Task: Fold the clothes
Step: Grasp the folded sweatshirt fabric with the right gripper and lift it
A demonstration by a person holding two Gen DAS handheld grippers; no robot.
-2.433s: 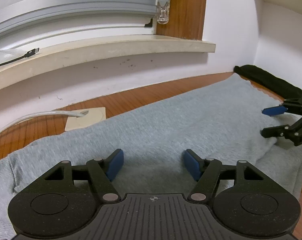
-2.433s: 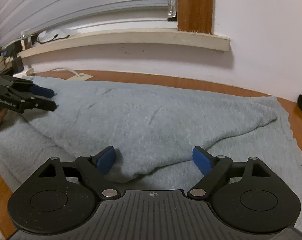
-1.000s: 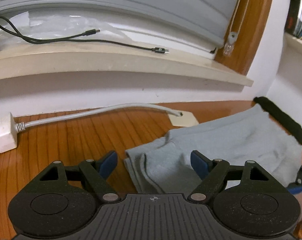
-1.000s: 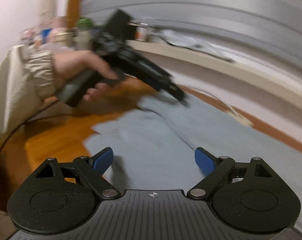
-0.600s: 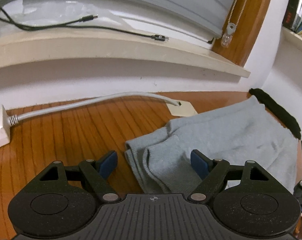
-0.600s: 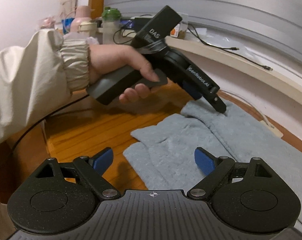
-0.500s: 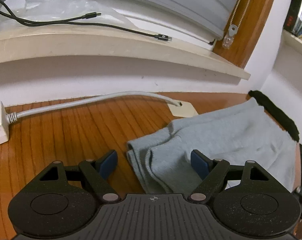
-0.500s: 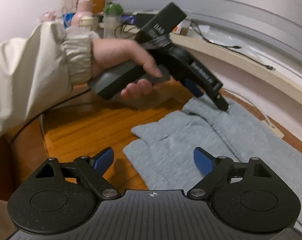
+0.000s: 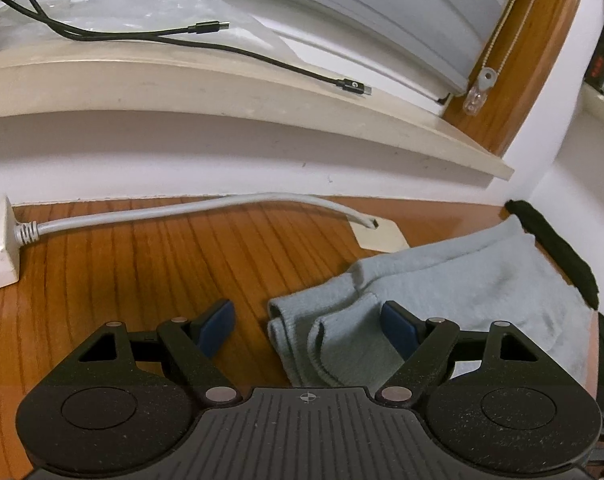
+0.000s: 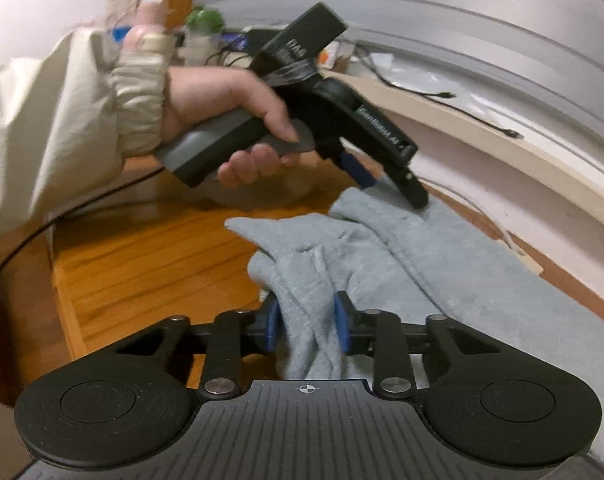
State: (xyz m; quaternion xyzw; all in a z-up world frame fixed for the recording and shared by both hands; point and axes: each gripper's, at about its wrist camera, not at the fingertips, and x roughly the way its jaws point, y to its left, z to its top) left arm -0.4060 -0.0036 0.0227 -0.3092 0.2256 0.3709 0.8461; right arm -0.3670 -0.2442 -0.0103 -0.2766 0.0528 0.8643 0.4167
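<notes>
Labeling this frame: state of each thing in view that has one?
right hand-held gripper: jaws just closed, pinching bunched cloth
left hand-held gripper: open, over the cuff ends, nothing gripped
grey garment: partly folded, flat on wooden table
black cables: unplugged, loose on sill

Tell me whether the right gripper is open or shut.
Shut on the grey garment: the right gripper has just been closing, and its blue pads now pinch a bunched fold.
</notes>
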